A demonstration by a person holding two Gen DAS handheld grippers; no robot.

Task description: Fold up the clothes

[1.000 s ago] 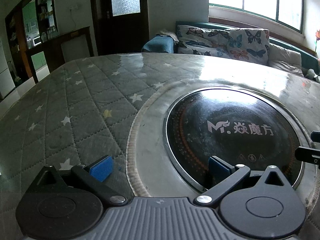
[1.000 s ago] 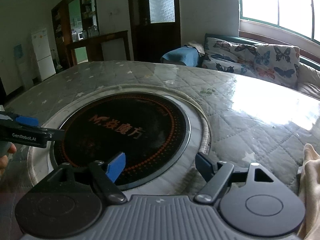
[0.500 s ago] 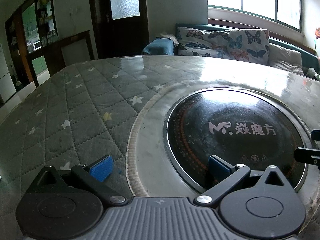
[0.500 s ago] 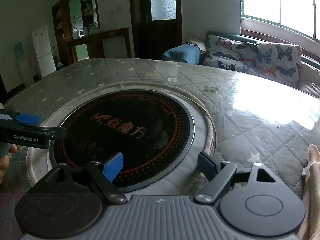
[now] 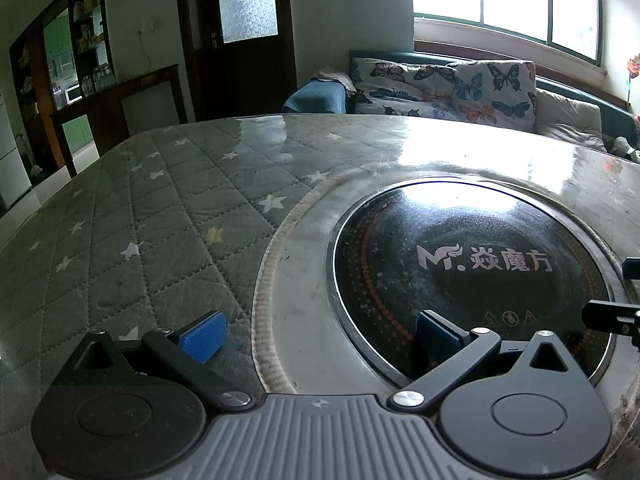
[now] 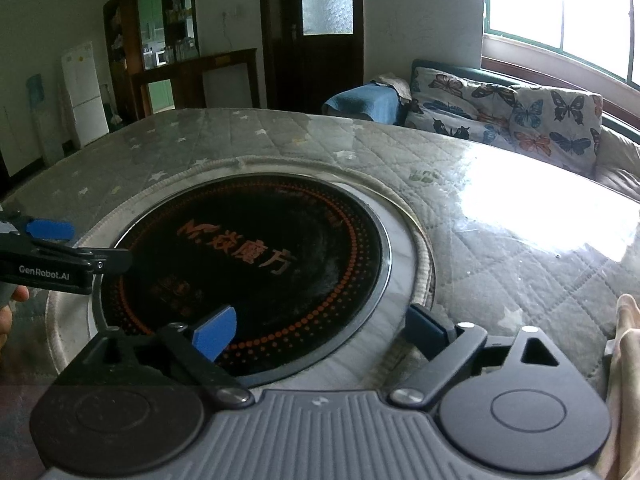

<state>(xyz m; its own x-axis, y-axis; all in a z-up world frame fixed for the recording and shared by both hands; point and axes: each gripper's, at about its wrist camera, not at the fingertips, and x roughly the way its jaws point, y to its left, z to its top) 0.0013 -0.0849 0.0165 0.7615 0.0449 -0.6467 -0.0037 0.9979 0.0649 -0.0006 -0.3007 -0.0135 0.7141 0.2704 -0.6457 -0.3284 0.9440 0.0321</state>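
Cloth [image 6: 626, 364]: pale beige, only a sliver visible at right edge of right wrist view, on the table's near right edge; sliver runs roughly up-down in frame, true long axis and heading can't be told, mostly cut off. Right gripper [image 6: 320, 332]: jaws opening, wide apart, nothing between the blue pads, hovering over near rim of round black cooktop [image 6: 256, 256] inset mid-table. Left gripper [image 5: 318, 338]: jaws spread, empty, straddling the cooktop's left rim above quilted star-print table cover [image 5: 152, 216]. Left gripper also seen at left edge of right wrist view, person's fingers [image 6: 12, 304] behind it. Beyond far table edge: sofa with butterfly cushions [image 5: 452, 88], blue throw [image 5: 316, 98], dark door [image 5: 240, 36], fridge [image 6: 84, 92]. Nothing between right gripper and cloth.
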